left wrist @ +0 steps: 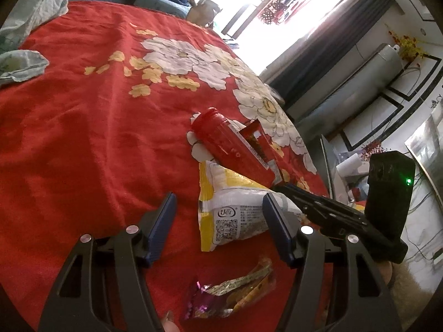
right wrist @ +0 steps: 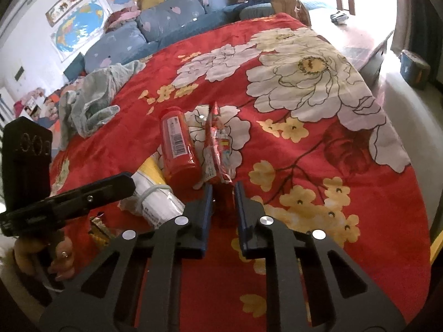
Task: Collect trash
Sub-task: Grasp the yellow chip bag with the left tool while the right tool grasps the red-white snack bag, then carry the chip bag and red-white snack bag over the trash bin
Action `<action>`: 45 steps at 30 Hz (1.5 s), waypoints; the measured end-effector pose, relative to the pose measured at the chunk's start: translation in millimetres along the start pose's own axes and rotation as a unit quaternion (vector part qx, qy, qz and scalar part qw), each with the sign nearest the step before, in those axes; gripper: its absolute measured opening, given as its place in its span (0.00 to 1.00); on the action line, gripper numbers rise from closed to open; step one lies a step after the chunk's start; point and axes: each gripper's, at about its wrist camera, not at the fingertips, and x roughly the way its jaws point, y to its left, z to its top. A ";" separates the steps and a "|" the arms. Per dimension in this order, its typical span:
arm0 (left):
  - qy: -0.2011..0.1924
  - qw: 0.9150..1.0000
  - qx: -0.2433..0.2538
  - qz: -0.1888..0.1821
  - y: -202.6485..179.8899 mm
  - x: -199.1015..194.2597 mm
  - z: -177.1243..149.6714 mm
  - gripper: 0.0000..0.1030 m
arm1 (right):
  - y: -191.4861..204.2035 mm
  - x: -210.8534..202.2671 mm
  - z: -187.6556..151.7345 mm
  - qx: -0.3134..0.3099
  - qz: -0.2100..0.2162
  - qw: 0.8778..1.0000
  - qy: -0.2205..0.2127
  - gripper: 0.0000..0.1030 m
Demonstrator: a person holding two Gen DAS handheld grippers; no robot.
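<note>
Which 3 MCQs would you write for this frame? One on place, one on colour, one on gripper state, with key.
1. Where does the red bottle lie?
A. On the floral blanket, beside the red snack packet
B. On the floor
C. Between the right gripper's fingers

2. What colours is the snack bag ahead of the left gripper?
A. Blue and black
B. Yellow and white
C. Green

3. How does the left gripper stand?
A. Shut on the bottle
B. Out of view
C. Open, holding nothing

Key: A, the bottle rests on the blanket next to the packet; B, yellow borders around white print; C, its fingers are spread wide with only blanket and bag between them.
</note>
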 end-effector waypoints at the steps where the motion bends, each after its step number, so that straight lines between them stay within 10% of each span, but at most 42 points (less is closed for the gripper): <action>1: 0.002 1.000 0.000 -0.002 -0.8 1.3 0.4 0.60 | -2.9 -0.9 -0.7 0.006 0.001 1.000 -0.002 0.07; 9: 0.016 1.000 -0.005 -0.022 -7.4 9.4 2.5 0.61 | -12.1 -1.5 -4.5 0.027 0.010 1.000 -0.002 0.06; 19: 0.008 0.999 -0.003 -0.031 -14.7 2.0 1.8 0.17 | -23.6 -15.6 -9.5 0.054 0.005 0.998 -0.014 0.05; 45: -0.030 0.993 0.104 -0.052 -101.3 -27.8 -15.8 0.12 | -44.6 -86.2 -21.0 0.063 -0.016 0.995 -0.072 0.00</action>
